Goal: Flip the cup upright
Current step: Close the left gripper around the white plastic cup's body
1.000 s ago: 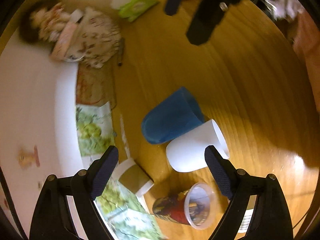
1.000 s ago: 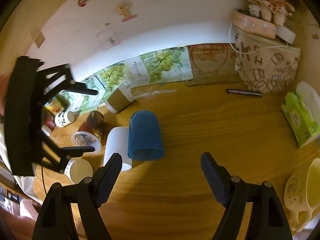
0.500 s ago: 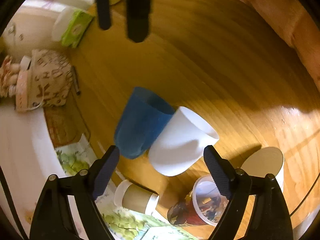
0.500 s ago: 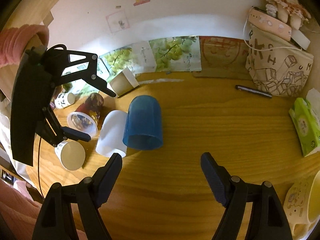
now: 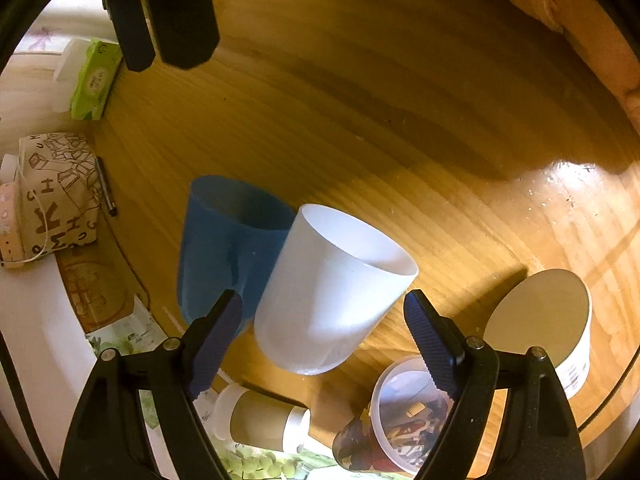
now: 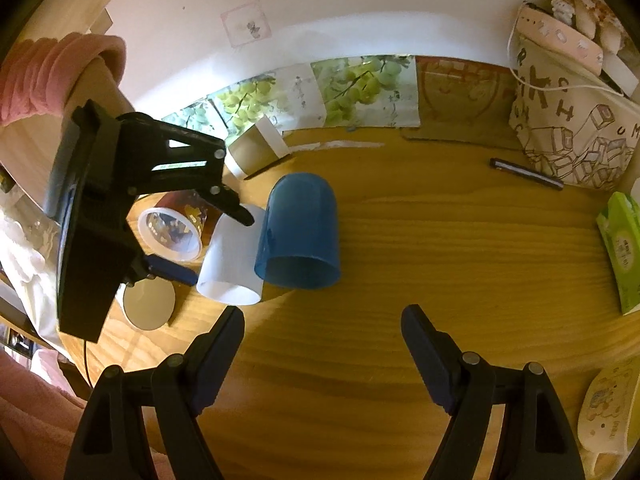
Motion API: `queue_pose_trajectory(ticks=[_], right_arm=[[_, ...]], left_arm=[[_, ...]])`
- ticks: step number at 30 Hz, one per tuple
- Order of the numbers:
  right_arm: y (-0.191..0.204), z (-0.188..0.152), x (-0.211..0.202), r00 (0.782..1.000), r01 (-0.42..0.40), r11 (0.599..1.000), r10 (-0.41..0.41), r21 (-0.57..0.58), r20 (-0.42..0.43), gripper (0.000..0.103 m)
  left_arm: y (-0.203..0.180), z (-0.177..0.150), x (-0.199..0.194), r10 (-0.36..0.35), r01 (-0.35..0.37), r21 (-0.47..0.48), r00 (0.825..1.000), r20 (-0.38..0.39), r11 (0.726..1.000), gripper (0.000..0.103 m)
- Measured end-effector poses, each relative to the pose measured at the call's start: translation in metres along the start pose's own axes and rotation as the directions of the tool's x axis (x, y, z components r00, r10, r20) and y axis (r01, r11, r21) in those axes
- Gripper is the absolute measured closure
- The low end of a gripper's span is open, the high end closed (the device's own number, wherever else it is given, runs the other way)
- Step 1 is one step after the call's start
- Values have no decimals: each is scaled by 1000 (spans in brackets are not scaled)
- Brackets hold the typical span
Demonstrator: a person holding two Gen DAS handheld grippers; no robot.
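Note:
A white cup (image 5: 332, 292) lies on its side on the wooden table, touching a blue cup (image 5: 224, 248) that also lies on its side. My left gripper (image 5: 324, 332) is open, its fingers on either side of the white cup's closed end, not touching it. In the right wrist view the white cup (image 6: 232, 264) and blue cup (image 6: 300, 236) lie mouths toward the camera, with the left gripper (image 6: 216, 248) straddling the white cup. My right gripper (image 6: 322, 344) is open and empty, just in front of the blue cup.
A printed clear cup (image 5: 400, 428), a brown paper cup (image 5: 260, 420) and a white tub (image 5: 548, 320) lie close around the white cup. A patterned bag (image 6: 576, 120), a pen (image 6: 524, 174) and a green tissue pack (image 6: 624, 252) are to the right.
My left gripper has moved in closer over the white cup, which now fills the space between its fingers. The right gripper has shifted slightly nearer the blue cup.

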State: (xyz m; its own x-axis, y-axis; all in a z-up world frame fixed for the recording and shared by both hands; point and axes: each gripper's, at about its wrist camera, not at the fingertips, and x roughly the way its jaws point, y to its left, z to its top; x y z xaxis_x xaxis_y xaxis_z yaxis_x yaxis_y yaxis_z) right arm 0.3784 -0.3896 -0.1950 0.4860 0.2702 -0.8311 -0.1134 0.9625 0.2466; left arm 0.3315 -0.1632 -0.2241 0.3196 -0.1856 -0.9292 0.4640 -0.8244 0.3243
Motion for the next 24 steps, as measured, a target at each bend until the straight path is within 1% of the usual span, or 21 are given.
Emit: queue_pose_trajectory(ticks=[7, 11, 16, 20, 21, 24], right_arm=[[-1, 2, 4, 1000, -14, 1000, 14, 9, -17, 22], [-4, 3, 5, 1000, -13, 1000, 13, 21, -22, 22], [-9, 6, 7, 999, -22, 998, 23, 56, -26, 22], [-10, 7, 7, 999, -26, 997, 28, 72, -28, 22], [-11, 7, 7, 999, -26, 997, 28, 73, -28, 22], [-12, 7, 6, 999, -21, 997, 24, 76, -32, 22]], left_arm=[[4, -5, 14, -34, 35, 29, 999, -11, 999, 18], [9, -5, 22, -30, 31, 42, 1000, -3, 999, 18], [25, -4, 33, -40, 40, 33, 999, 1, 999, 22], [35, -1, 41, -38, 37, 45, 999, 6, 998, 24], [38, 0, 43, -37, 36, 42, 999, 10, 998, 27], [47, 0, 47, -54, 54, 28, 998, 13, 998, 28]])
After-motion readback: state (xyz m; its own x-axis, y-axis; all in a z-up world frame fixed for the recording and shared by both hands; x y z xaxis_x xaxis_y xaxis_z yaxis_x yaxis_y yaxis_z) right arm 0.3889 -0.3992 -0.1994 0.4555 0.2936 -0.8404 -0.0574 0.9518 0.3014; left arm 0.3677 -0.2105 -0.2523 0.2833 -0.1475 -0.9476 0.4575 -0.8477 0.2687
